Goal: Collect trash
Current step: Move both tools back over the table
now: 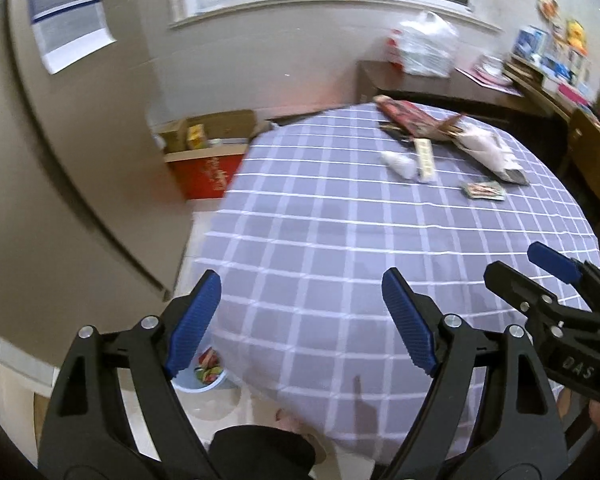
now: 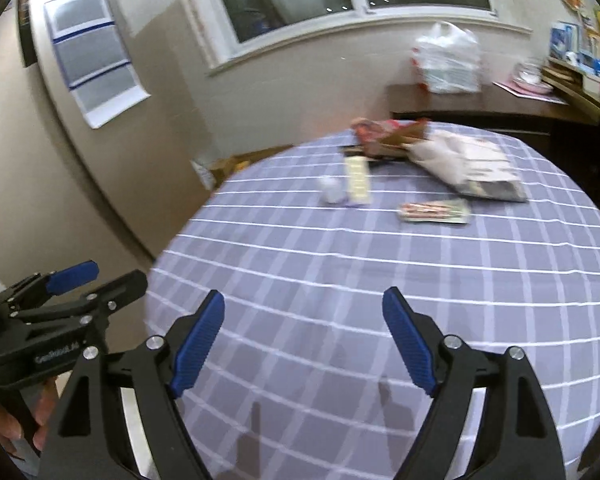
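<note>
Floor bin (image 1: 204, 380) holds colourful wrappers (image 1: 209, 367); both hand-held grippers (image 1: 300, 320) (image 2: 304, 336) apart, empty.

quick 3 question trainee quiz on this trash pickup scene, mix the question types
1. True or false: the left claw is clamped on a wrapper.
2. Where does the bin with wrappers in it stand? A) on the table B) on the floor by the table's edge C) on the windowsill
3. Fill in: the crumpled white tissue lies beside a pale ____ strip on the checked tablecloth.

Key: 1 false, both it and the right claw are open and empty; 2 B; 3 blister-pack, as far as the blur shows.
</note>
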`<state>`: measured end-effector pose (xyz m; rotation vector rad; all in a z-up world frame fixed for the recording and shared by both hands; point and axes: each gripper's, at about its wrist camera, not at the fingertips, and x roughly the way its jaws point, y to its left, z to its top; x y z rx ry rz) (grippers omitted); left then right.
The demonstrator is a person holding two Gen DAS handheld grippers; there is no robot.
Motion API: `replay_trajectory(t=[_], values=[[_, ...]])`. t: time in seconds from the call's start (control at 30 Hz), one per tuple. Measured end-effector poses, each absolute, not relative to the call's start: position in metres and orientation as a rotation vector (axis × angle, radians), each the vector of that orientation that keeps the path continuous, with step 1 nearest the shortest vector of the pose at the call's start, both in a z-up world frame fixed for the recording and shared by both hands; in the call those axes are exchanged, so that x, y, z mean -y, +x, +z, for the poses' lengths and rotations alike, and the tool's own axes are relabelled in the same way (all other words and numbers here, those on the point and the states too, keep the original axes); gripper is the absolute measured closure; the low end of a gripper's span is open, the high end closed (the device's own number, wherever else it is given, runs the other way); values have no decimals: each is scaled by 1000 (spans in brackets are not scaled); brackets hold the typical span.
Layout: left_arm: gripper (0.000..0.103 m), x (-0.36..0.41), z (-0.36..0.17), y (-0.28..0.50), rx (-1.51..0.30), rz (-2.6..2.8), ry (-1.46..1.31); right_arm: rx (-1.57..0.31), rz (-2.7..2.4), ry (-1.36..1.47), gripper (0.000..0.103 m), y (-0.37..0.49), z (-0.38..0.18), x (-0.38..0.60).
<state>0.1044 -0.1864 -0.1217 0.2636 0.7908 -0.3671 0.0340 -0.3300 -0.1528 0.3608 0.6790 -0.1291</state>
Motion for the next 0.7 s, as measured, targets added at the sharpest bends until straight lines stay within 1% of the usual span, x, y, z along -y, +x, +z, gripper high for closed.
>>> replay_trajectory(t=[0.17,0.4,0.7], values=[[21,230,-132,122,-822,-440,295,-735,-188,344,23,39,-159,369],[22,276,-144,158,-834,-470,297,-823,-220,293,23,72,-174,412],[22,305,-161,200,-858,-468,303,-897,-241,179,23,127,-190,439]])
